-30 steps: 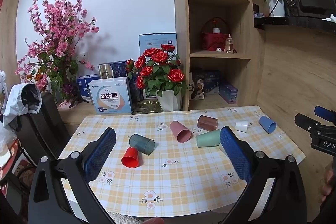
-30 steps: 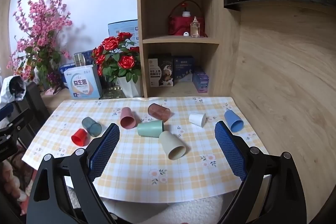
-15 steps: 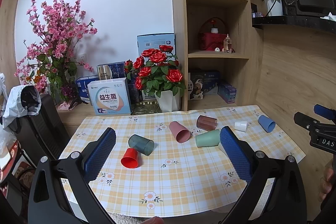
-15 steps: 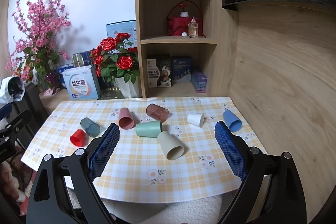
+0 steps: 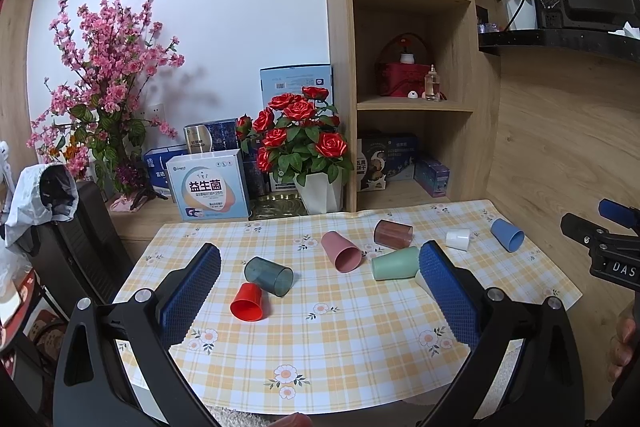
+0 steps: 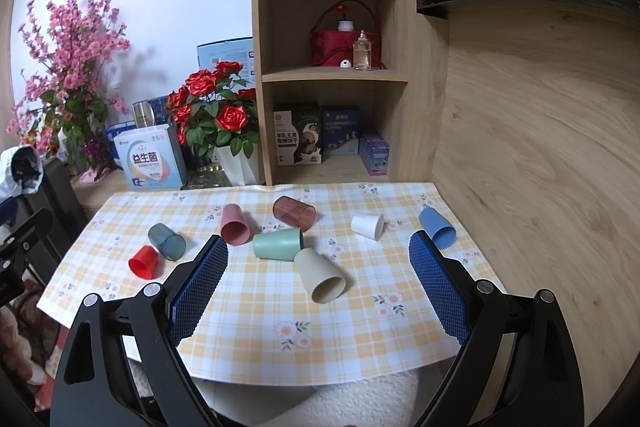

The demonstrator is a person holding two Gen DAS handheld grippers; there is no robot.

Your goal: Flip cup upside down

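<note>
Several cups lie on their sides on a checked tablecloth (image 6: 256, 311): red cup (image 6: 144, 261), dark teal cup (image 6: 167, 241), pink cup (image 6: 235, 224), brown cup (image 6: 294, 212), green cup (image 6: 278, 244), beige cup (image 6: 321, 275), white cup (image 6: 367, 226), blue cup (image 6: 437, 227). My right gripper (image 6: 318, 265) is open and empty, held above the table's front edge, with the beige cup between its fingers in view. My left gripper (image 5: 320, 273) is open and empty, over the front left; the red cup (image 5: 247, 301) and teal cup (image 5: 268, 275) lie ahead of it.
A vase of red roses (image 6: 228, 131), boxes (image 6: 152, 163) and pink blossoms (image 6: 64, 67) stand behind the table. A wooden shelf unit (image 6: 336, 75) rises at the back and a wood wall (image 6: 540, 147) bounds the right side. A dark chair (image 5: 76, 235) stands left.
Both grippers have drifted slightly with small view shifts; the cups have not moved and both grippers remain open.
</note>
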